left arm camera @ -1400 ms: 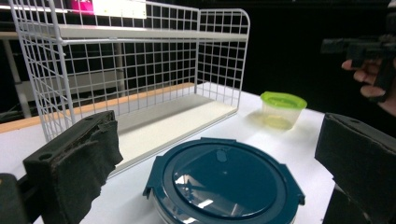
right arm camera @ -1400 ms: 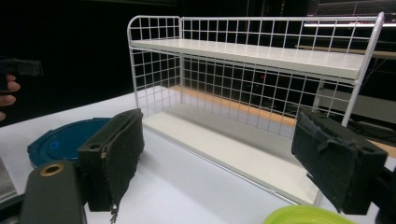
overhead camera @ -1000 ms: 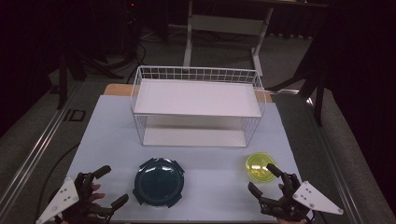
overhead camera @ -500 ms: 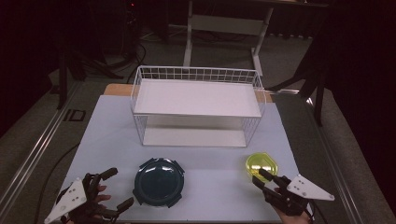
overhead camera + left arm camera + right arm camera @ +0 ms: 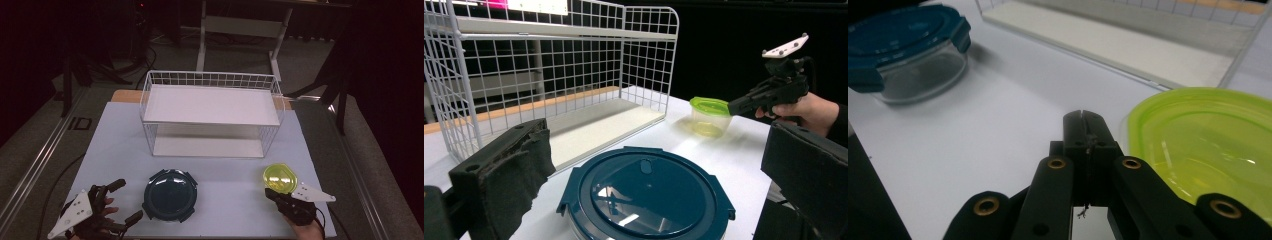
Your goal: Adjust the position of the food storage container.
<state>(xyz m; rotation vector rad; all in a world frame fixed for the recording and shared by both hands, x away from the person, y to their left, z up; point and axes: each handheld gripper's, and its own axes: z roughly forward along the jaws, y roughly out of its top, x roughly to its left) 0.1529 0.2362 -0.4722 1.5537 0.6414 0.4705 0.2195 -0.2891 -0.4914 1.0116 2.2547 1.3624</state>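
A round glass container with a dark blue clip lid (image 5: 169,195) sits near the table's front. My left gripper (image 5: 130,199) stands open just left of it, its jaws (image 5: 659,165) spread wide either side of the lid without touching. A small container with a yellow-green lid (image 5: 280,177) stands at the front right. My right gripper (image 5: 270,192) is low at its near-left edge. Its jaws have just been closing and now meet, tips (image 5: 1083,120) together with nothing between them, beside the green lid (image 5: 1208,135).
A white wire rack (image 5: 212,112) with two shelves stands mid-table behind both containers, its open front facing me. The white table top (image 5: 115,135) has bare room left of the rack and between the two containers. Dark floor surrounds the table.
The right gripper's jaws went from wide open to shut, and it sank toward the table beside the yellow-green container. The left gripper kept its place.
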